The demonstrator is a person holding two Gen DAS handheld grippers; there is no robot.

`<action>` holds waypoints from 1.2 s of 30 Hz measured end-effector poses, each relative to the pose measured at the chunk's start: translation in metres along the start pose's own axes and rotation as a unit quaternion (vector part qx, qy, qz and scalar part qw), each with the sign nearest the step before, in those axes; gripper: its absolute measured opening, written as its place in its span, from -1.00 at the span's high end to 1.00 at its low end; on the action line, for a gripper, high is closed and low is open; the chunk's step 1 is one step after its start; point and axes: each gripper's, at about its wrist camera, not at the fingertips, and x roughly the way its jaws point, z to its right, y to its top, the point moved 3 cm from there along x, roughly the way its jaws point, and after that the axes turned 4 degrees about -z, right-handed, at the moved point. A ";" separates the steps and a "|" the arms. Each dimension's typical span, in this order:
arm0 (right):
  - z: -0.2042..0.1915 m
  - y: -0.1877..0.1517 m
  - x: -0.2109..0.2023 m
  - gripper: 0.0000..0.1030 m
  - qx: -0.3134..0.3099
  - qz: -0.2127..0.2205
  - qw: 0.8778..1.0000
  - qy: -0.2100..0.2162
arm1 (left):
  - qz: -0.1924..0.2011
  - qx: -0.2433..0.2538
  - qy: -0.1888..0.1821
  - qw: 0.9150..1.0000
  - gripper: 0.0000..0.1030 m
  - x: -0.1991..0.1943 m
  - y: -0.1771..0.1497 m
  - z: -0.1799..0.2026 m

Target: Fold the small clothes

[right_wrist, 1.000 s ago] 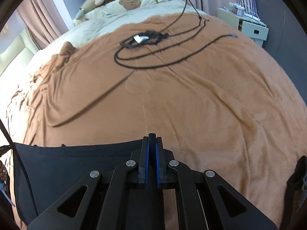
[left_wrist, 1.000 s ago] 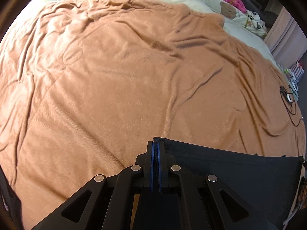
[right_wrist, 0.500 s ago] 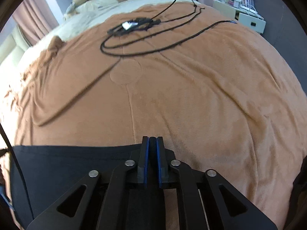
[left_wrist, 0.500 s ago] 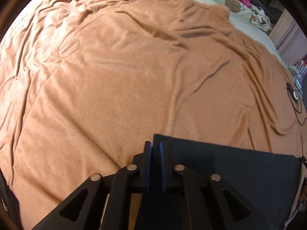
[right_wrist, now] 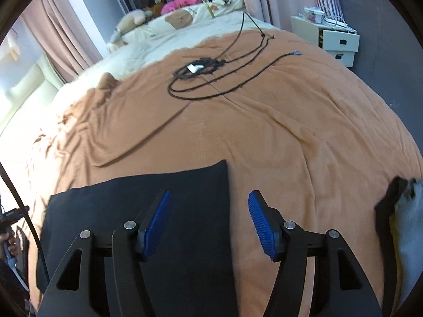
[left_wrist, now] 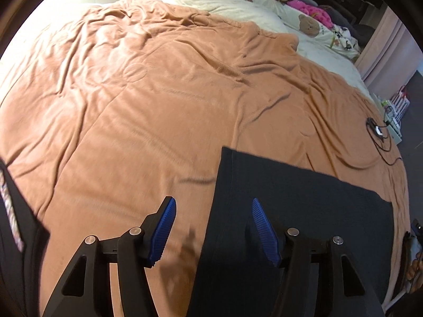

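A black garment [left_wrist: 304, 211] lies flat on the orange-brown blanket [left_wrist: 158, 105] near the bed's front edge; it also shows in the right wrist view [right_wrist: 132, 206]. My left gripper [left_wrist: 212, 207] is open and empty, hovering over the garment's left edge, its blue pads [left_wrist: 261, 227] wide apart. My right gripper [right_wrist: 208, 202] is open and empty over the garment's right edge. The garment's near part is hidden behind the grippers.
A black cable coil [right_wrist: 201, 68] lies on the blanket farther back. Stuffed toys and pillows [left_wrist: 309, 23] sit at the head of the bed. A white drawer unit [right_wrist: 333, 39] stands by the bed. Other cloth [right_wrist: 401, 224] lies at the right edge.
Both grippers were shut on the garment's top corners; they have opened, let it go onto the blanket, and pulled up and back.
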 end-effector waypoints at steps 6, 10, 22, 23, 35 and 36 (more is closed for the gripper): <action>0.000 -0.041 -0.043 -0.15 -0.020 0.008 1.000 0.016 | 0.004 -0.007 -0.001 1.000 -0.22 -0.030 -0.039 -0.011; 0.001 -0.061 -0.066 -0.16 -0.023 0.004 0.999 0.025 | 0.005 -0.014 -0.007 1.000 -0.27 -0.044 -0.066 -0.018; 0.014 -0.101 -0.115 -0.99 0.011 0.016 1.000 0.019 | 0.012 -0.022 -0.028 0.999 -0.78 -0.068 -0.135 -0.022; 0.018 -0.106 -0.116 -1.00 0.020 0.012 1.000 0.017 | 0.008 -0.021 -0.029 0.999 -0.78 -0.067 -0.141 -0.022; 0.035 -0.154 -0.115 -1.00 0.073 -0.028 0.997 -0.007 | -0.015 -0.045 -0.069 0.996 -0.56 -0.060 -0.197 -0.033; 0.038 -0.158 -0.116 -1.00 0.083 -0.026 0.996 0.003 | -0.017 -0.049 -0.076 0.996 -0.47 -0.060 -0.201 -0.034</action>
